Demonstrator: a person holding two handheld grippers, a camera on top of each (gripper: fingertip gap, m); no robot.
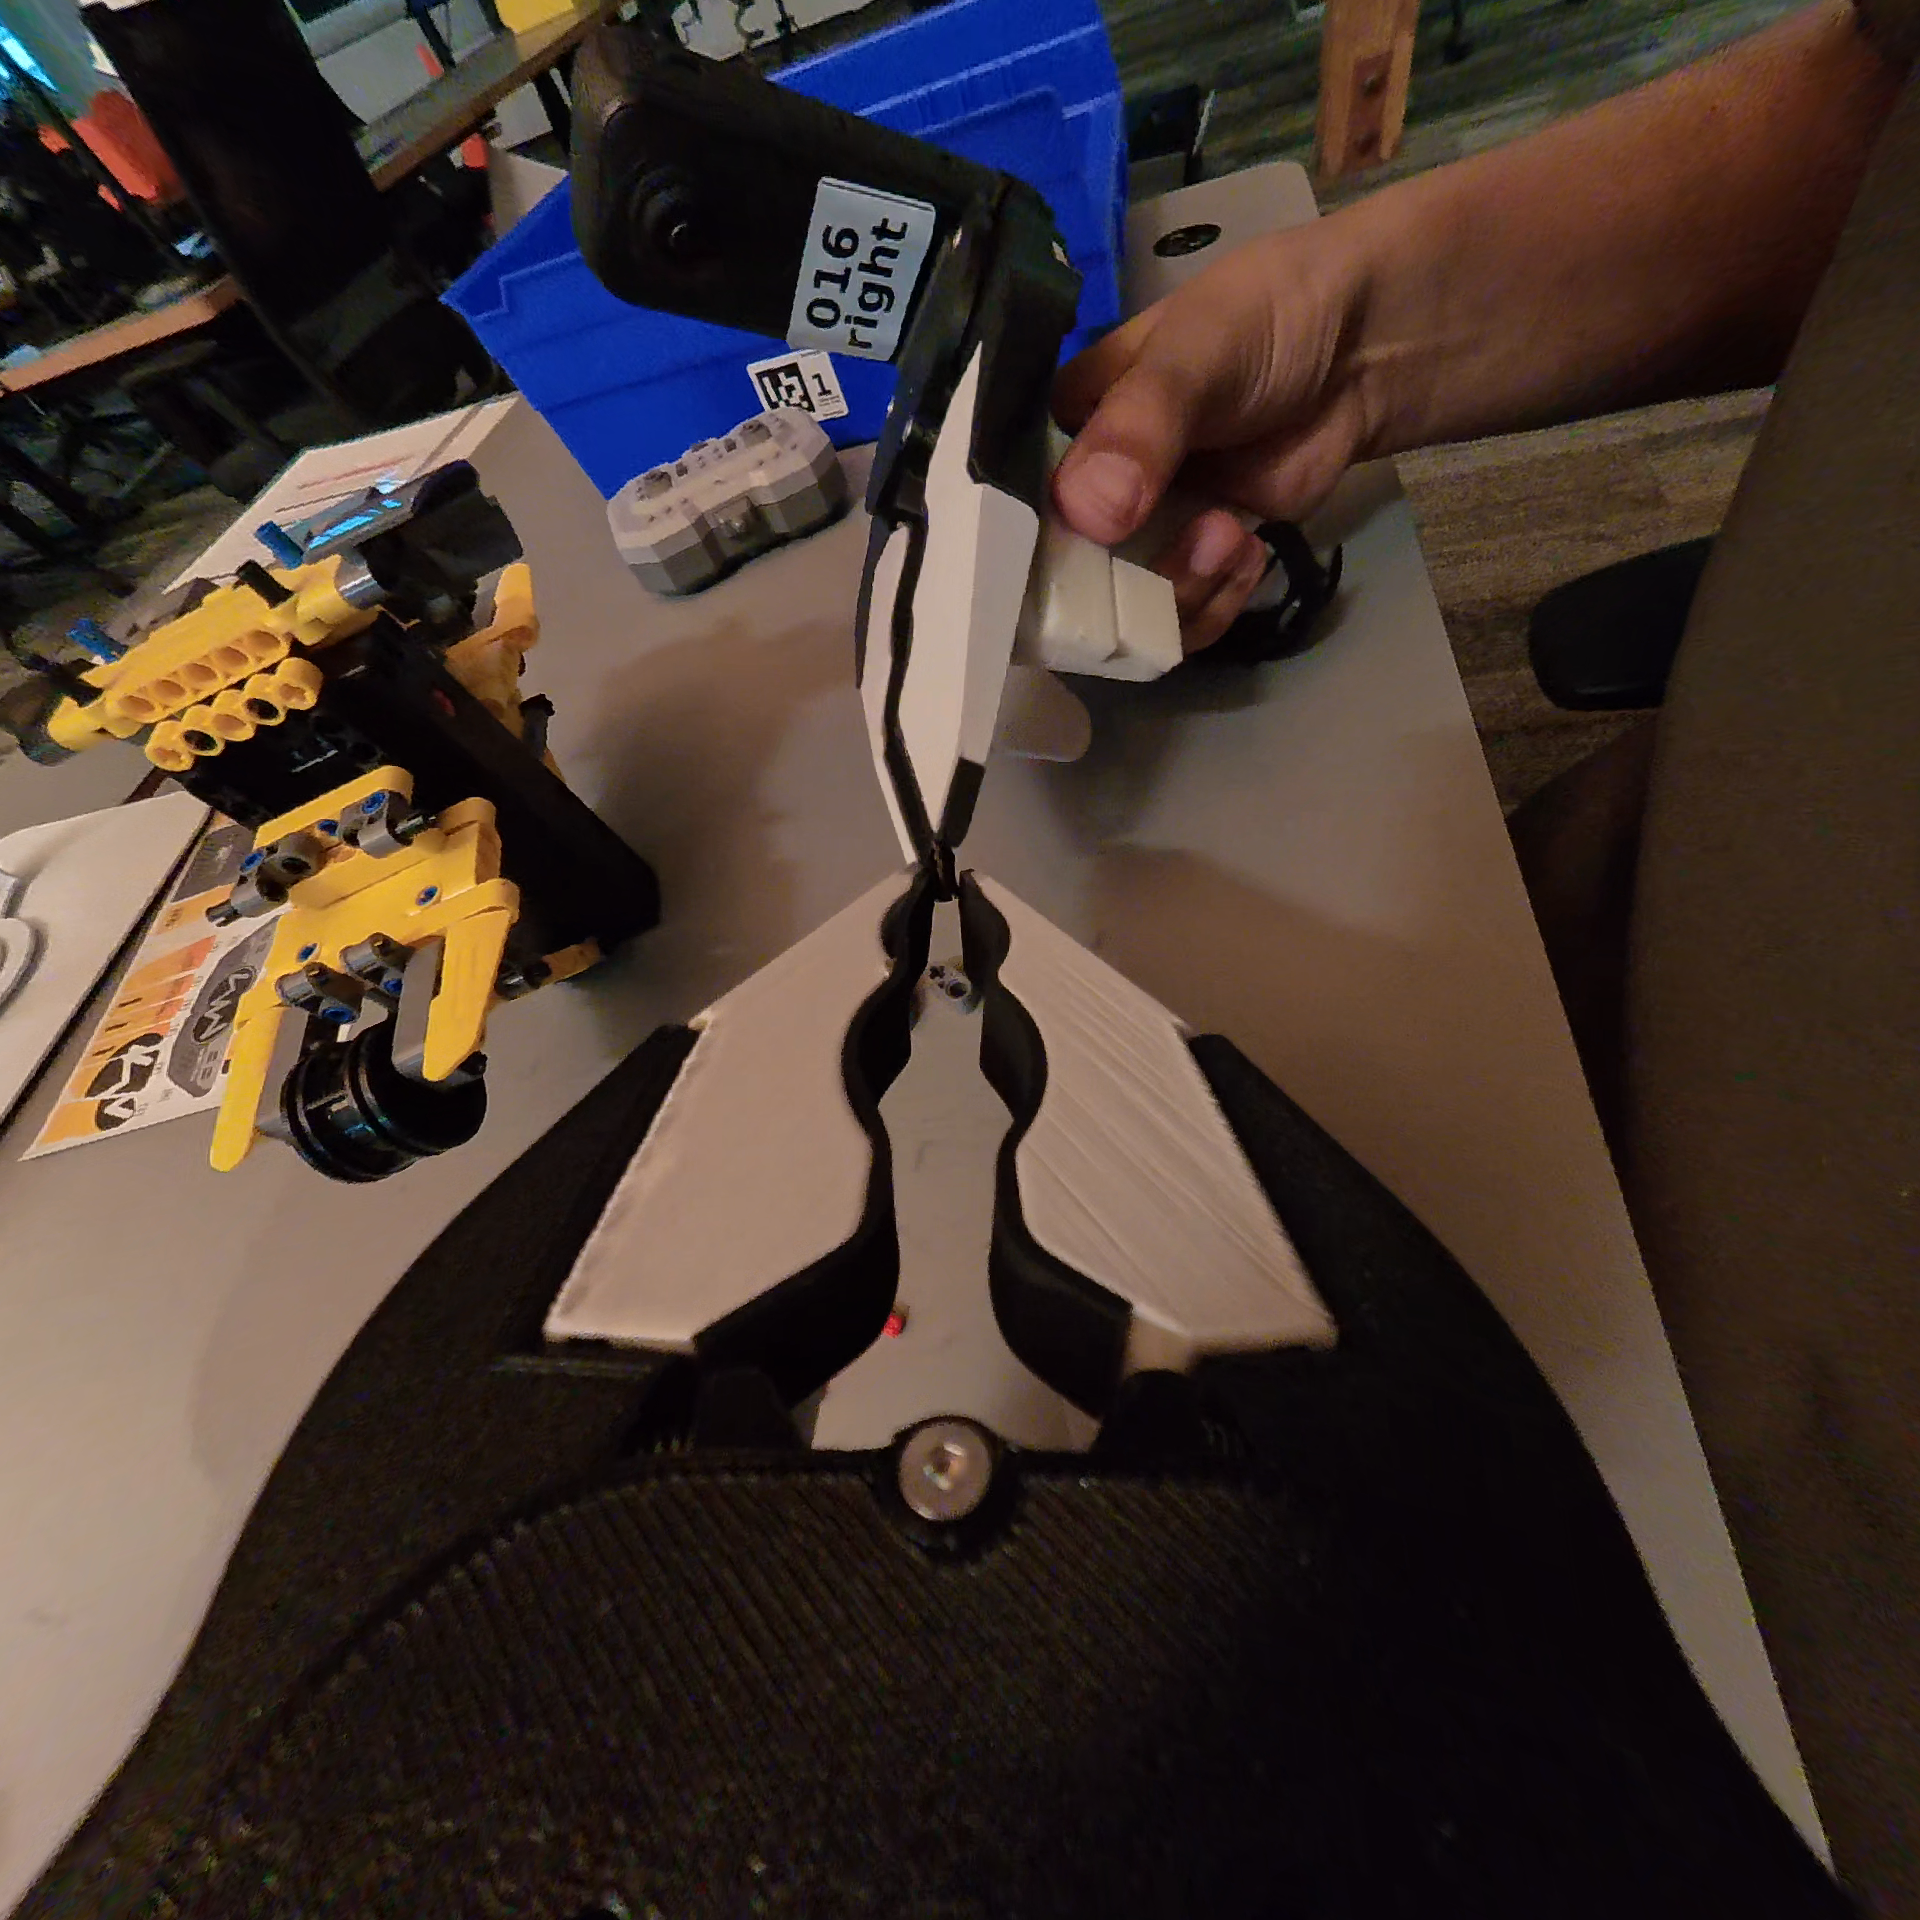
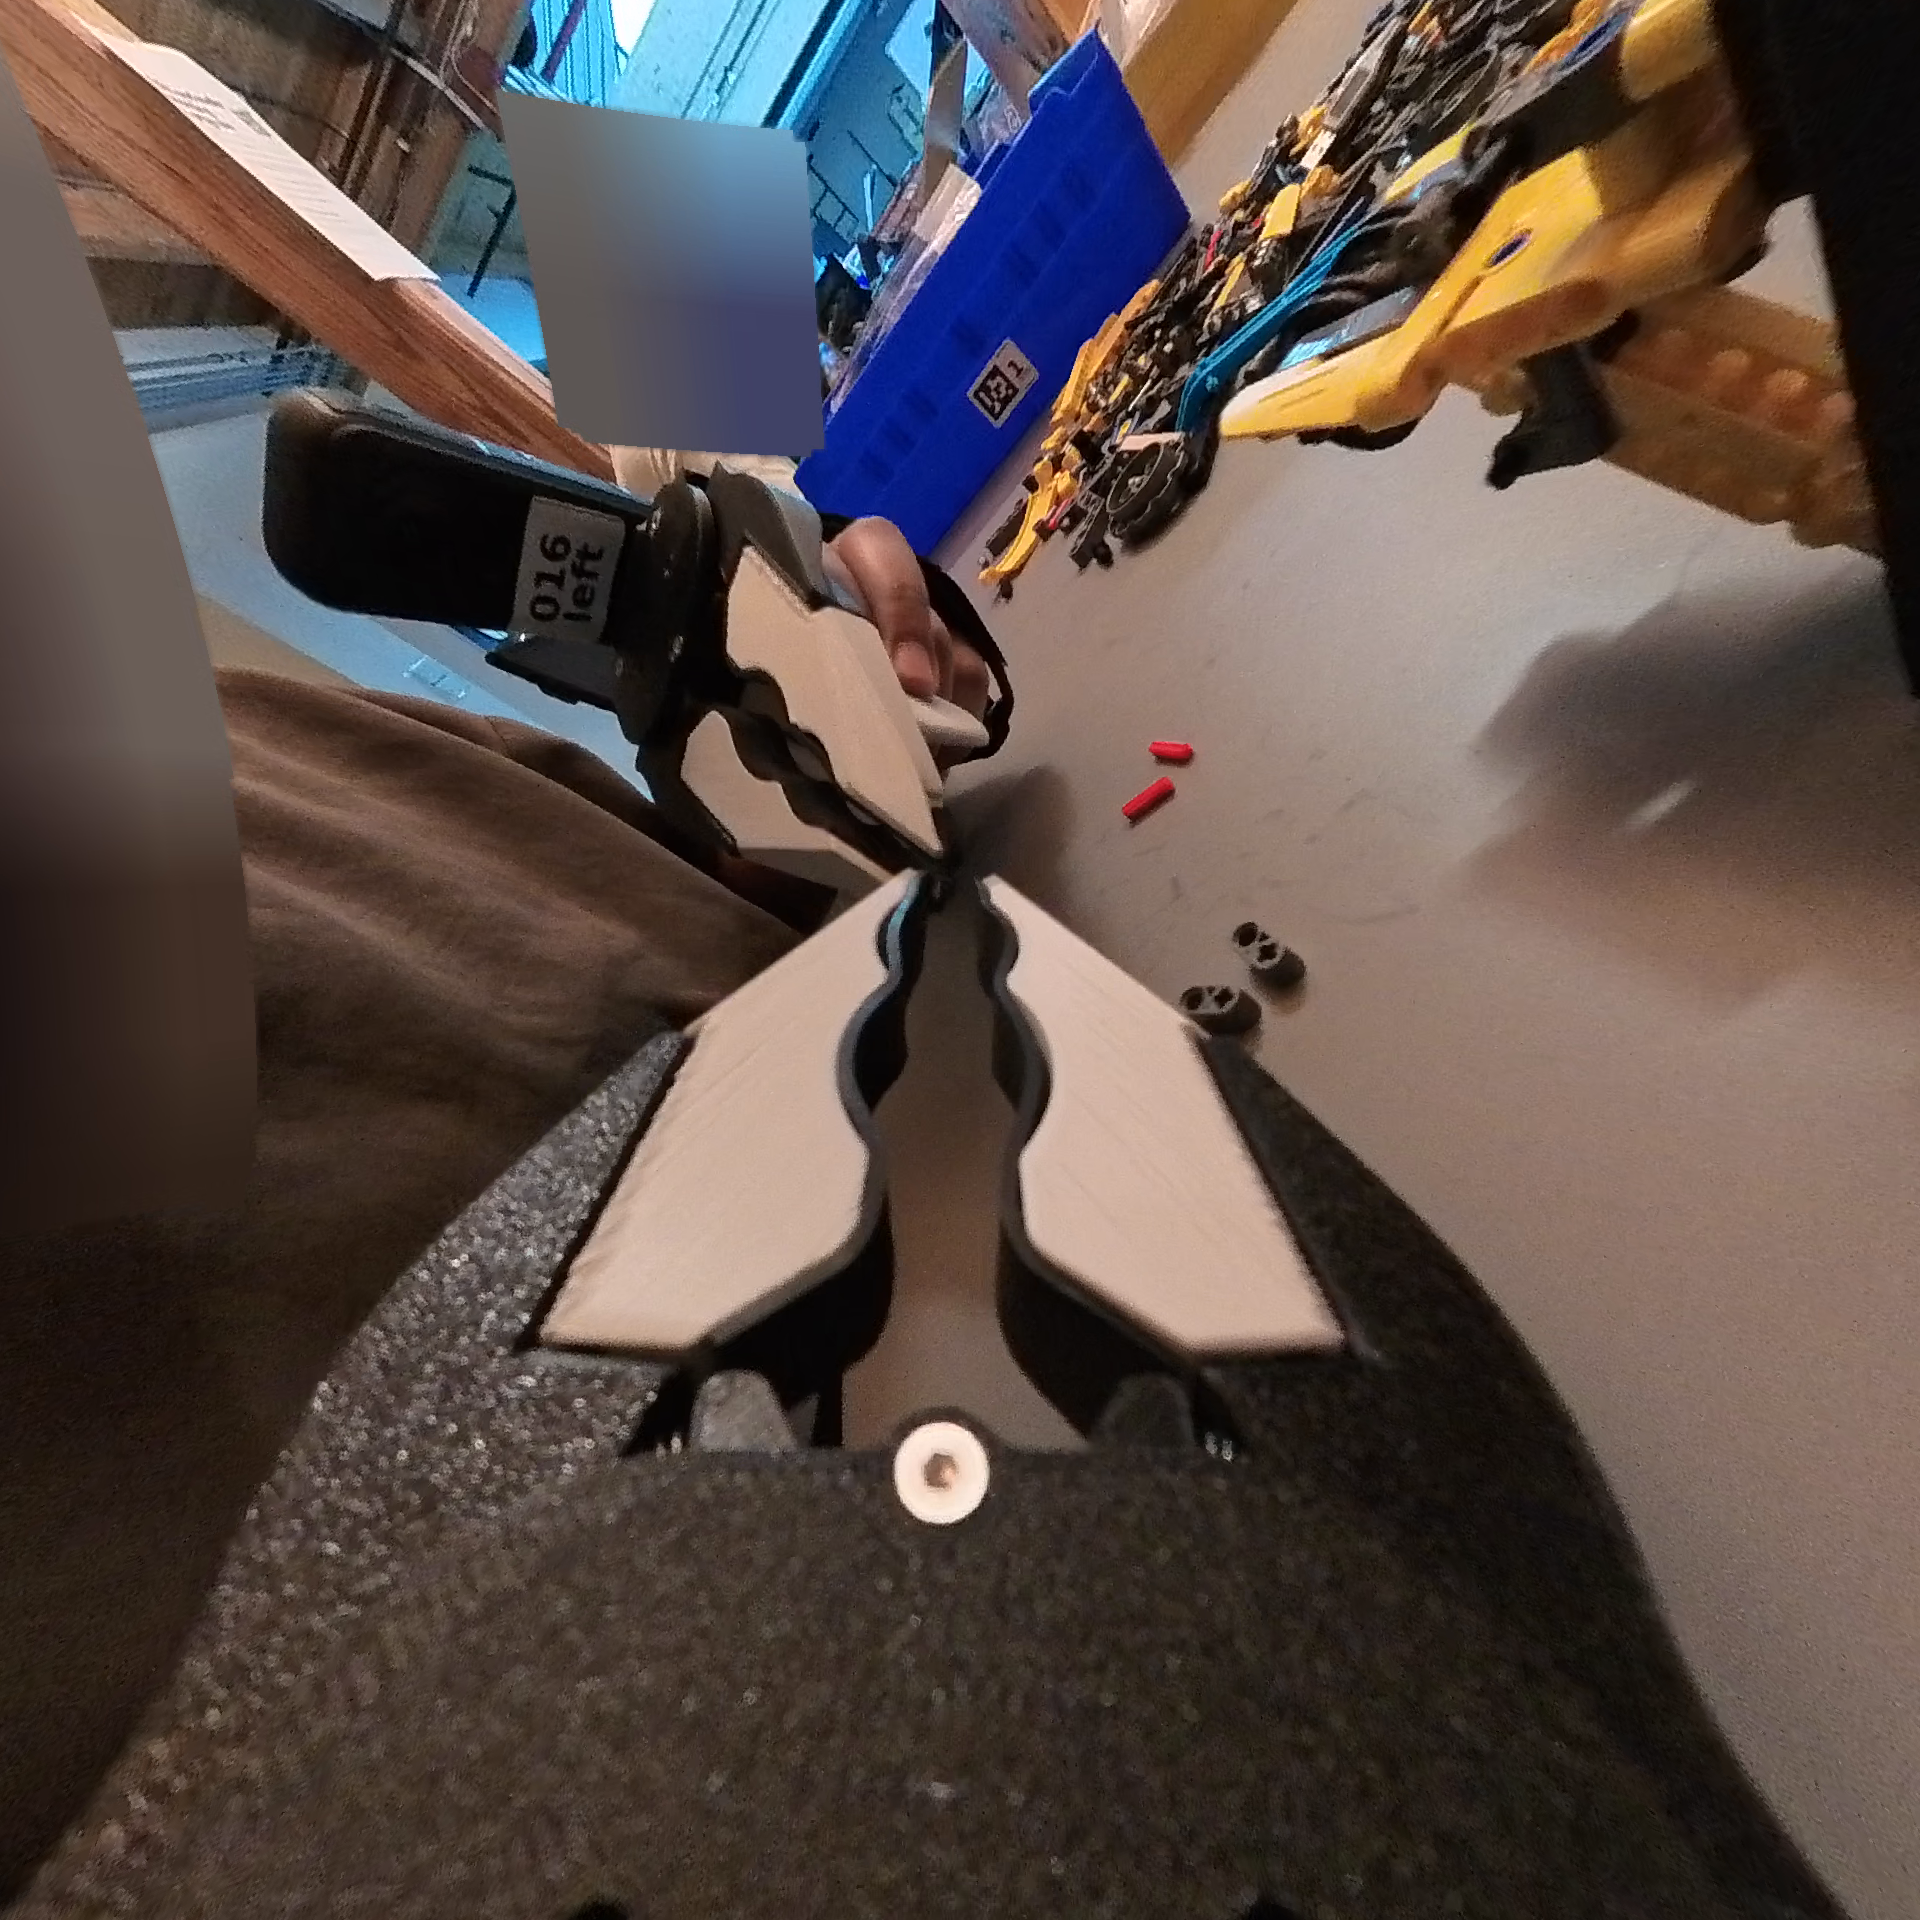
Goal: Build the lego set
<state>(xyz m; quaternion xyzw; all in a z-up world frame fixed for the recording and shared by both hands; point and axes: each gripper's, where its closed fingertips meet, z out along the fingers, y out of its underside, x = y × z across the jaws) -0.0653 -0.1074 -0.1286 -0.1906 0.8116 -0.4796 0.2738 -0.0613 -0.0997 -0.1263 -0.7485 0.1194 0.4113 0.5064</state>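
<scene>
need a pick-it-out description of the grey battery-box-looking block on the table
Start at the blue bin at the table's far side. Directly in front of it, on the grey table, sits the grey block, right of the yellow-and-black brick model. It alone is two-tone grey, rounded and stud-topped.

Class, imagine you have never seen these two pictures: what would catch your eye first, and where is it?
First, the two white-and-black grippers meeting tip to tip above the grey table: the left gripper and right gripper pinch one tiny dark part between them. Next, the yellow-and-black toy brick vehicle at the left, with the blue plastic bin behind it.
</scene>
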